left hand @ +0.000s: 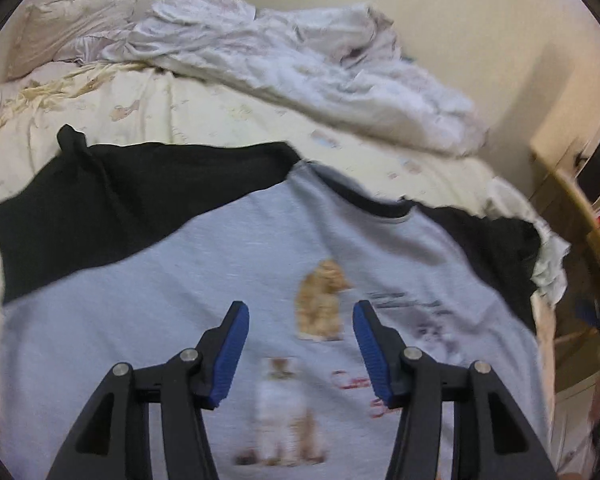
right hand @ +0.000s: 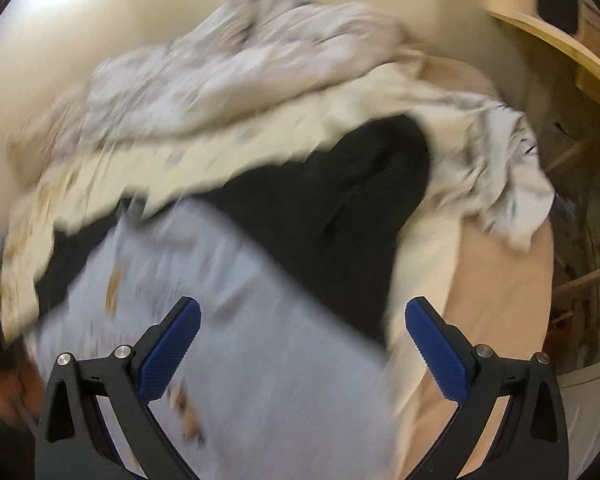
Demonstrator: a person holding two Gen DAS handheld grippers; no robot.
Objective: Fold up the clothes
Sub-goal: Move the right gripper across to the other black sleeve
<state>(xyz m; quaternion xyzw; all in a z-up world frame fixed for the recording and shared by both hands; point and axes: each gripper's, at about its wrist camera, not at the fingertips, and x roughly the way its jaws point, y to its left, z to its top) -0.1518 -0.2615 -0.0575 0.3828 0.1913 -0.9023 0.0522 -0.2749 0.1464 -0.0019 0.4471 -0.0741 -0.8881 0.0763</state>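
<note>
While the left gripper (left hand: 301, 312) hangs with jaws apart and nothing between them, the shirt (left hand: 228, 264) lies flat beneath on the bed (left hand: 204, 108); the right gripper (right hand: 303, 311) gapes wide, also empty; rumpled bedding (left hand: 300, 60) sits at twelve o'clock.
</note>
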